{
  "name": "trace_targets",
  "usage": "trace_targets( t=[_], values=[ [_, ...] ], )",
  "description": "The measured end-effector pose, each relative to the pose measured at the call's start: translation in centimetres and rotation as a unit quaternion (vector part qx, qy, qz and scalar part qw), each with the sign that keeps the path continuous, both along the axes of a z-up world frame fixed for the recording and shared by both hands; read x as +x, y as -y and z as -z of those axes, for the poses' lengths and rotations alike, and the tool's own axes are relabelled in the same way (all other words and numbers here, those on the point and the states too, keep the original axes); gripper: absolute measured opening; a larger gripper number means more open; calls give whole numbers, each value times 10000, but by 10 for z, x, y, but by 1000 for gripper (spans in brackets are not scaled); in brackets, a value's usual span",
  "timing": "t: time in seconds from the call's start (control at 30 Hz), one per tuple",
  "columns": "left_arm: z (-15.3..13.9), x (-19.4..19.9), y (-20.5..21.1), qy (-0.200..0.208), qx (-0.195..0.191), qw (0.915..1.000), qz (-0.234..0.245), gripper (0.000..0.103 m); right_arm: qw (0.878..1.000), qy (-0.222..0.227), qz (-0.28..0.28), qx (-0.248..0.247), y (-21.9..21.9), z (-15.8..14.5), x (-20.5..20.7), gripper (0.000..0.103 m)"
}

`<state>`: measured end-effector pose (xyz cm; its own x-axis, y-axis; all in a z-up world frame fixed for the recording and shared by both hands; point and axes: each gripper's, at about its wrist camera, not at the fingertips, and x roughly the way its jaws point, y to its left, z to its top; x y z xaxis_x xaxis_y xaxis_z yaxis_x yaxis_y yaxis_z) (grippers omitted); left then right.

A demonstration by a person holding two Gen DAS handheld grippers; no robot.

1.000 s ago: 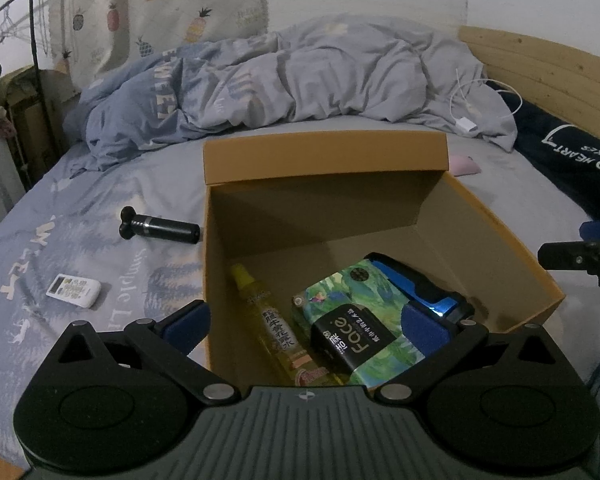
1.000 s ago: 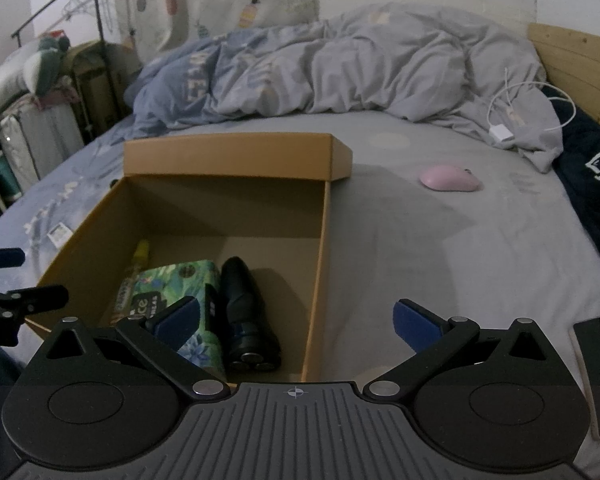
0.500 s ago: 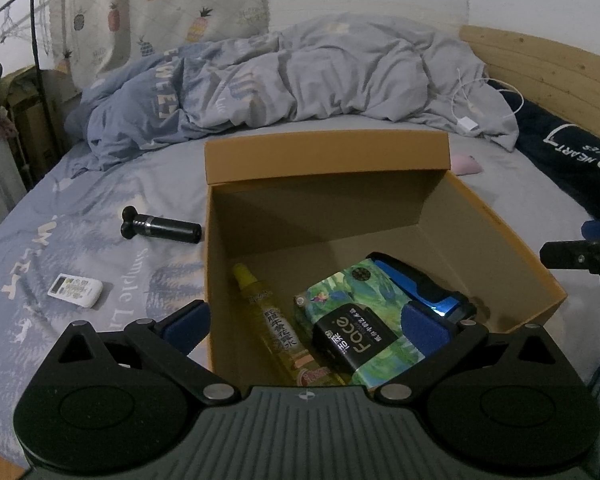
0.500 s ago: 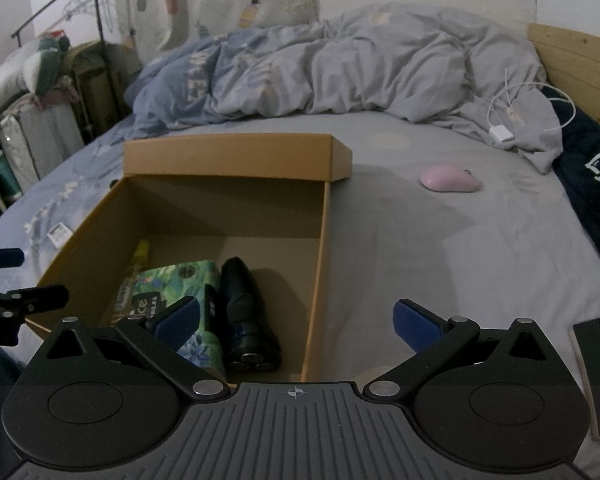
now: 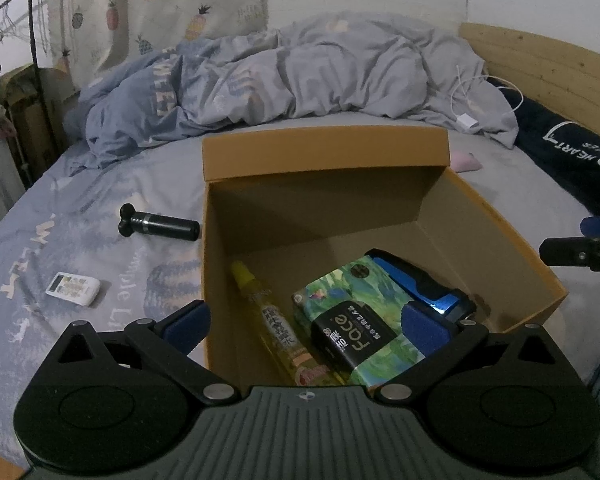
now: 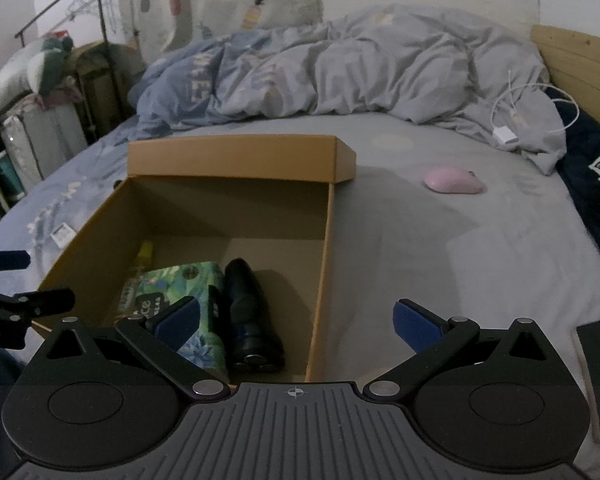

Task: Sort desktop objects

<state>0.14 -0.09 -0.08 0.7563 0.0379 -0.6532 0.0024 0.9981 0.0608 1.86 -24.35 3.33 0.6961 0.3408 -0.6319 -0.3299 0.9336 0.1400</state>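
An open brown cardboard box [image 5: 500, 220] [image 6: 320, 260] sits on the bed. Inside lie a yellow bottle [image 5: 268, 320], a green tissue pack [image 5: 360, 320] [image 6: 172, 284] and a blue-black electric shaver [image 5: 420, 284] [image 6: 248, 312]. My left gripper [image 5: 306, 326] is open and empty over the box's near edge. My right gripper [image 6: 298, 320] is open and empty over the box's right wall. A black cylinder tool [image 5: 160, 226] and a small white remote [image 5: 73, 289] lie left of the box. A pink mouse [image 6: 454, 180] lies to its right.
A rumpled grey duvet [image 5: 300, 76] covers the far side of the bed. A white charger and cable [image 6: 512, 120] lies on it. A dark pillow [image 5: 572, 156] and wooden headboard [image 5: 540, 60] are at the right. A dark flat object [image 6: 598, 360] lies at the right edge.
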Motion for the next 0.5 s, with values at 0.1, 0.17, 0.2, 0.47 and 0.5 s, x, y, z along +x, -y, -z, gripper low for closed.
trace_targets(
  t=[0.1, 0.17, 0.2, 0.47, 0.5],
  values=[
    [0, 1, 0, -8, -25, 10000, -7, 103, 10000, -14, -11, 4, 0, 0, 1, 103],
    [0, 1, -1, -14, -43, 10000, -9, 103, 10000, -16, -9, 8, 0, 0, 1, 103],
    [0, 1, -1, -18, -50, 10000, -9, 103, 10000, -13, -1, 9, 0, 0, 1, 103],
    [1, 1, -1, -8, -39, 10000, -7, 103, 9999, 17, 100, 30, 4, 1, 4, 103],
    [1, 1, -1, -7, -34, 10000, -13, 103, 9999, 24, 120, 36, 5, 1, 4, 103]
  ],
)
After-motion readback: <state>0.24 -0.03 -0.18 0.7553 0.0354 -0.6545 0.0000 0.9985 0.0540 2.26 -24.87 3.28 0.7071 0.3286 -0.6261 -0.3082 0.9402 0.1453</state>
